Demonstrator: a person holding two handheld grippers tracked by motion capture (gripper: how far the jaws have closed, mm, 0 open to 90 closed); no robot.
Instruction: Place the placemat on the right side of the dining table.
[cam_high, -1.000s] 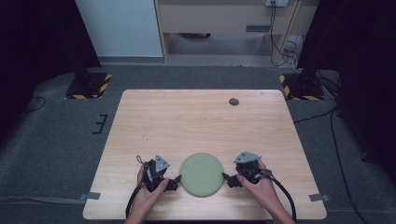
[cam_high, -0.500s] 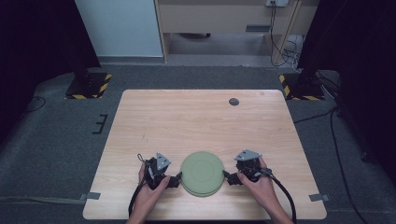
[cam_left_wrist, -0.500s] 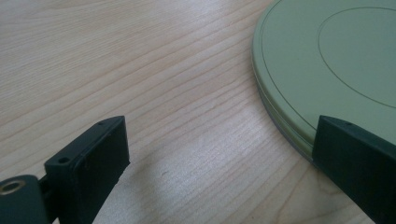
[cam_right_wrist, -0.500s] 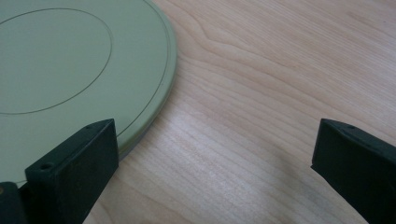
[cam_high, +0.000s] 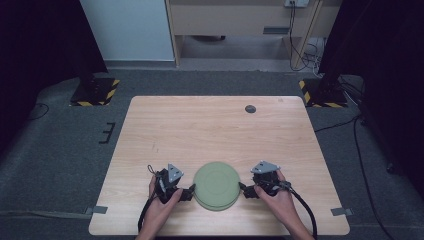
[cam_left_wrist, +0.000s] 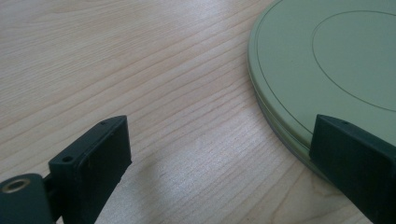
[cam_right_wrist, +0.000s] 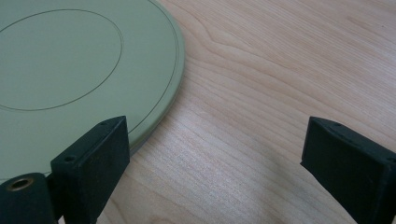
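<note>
**Flanking a green disc with both grippers**

Lying flat near the lower edge of the wooden table (cam_high: 210, 125), just below the middle of the high view, a round pale-green disc (cam_high: 216, 185) is seen. It is flanked by the left gripper (cam_high: 190, 192) and the right gripper (cam_high: 243, 189), each pointed inward at the rim. In both gripper views the jaws are spread wide, with nothing clamped; the right gripper's have just been closing slightly. A small dark round object (cam_high: 250, 108) is set well apart, toward the upper right.
</note>
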